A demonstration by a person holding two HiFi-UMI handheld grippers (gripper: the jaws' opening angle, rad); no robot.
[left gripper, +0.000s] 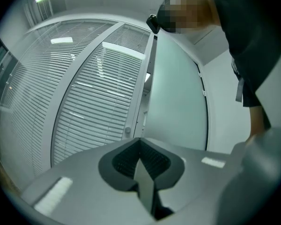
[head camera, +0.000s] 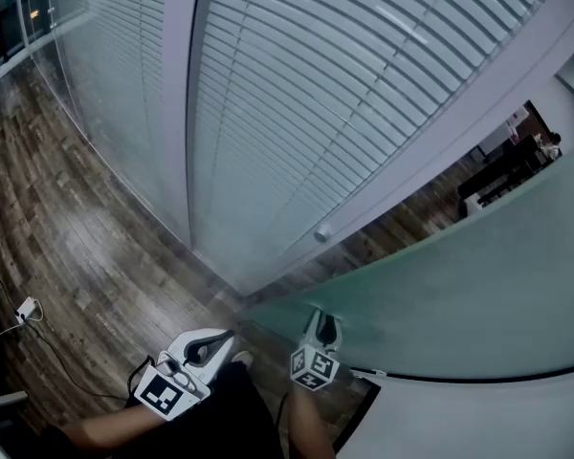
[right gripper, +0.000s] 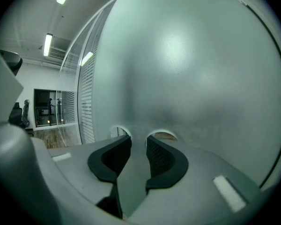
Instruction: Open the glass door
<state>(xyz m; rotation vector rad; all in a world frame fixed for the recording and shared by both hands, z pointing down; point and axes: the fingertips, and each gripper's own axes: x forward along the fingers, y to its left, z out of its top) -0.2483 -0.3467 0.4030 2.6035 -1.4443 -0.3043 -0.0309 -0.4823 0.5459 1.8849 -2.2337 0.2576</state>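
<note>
Two tools: right hand-held gripper, jaws parted, empty, faces the upright glass door just ahead; left hand-held gripper, clenched empty, lies farther off.

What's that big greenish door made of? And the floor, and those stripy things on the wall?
The door looks like frosted glass: pale green, matte and cloudy, so you can't see clearly through it. The floor is brown planks with grain lines and a slight shine, so wood or wood-look laminate; I can't tell which. The stripy things are blinds, thin white slats, maybe metal or plastic.
</note>
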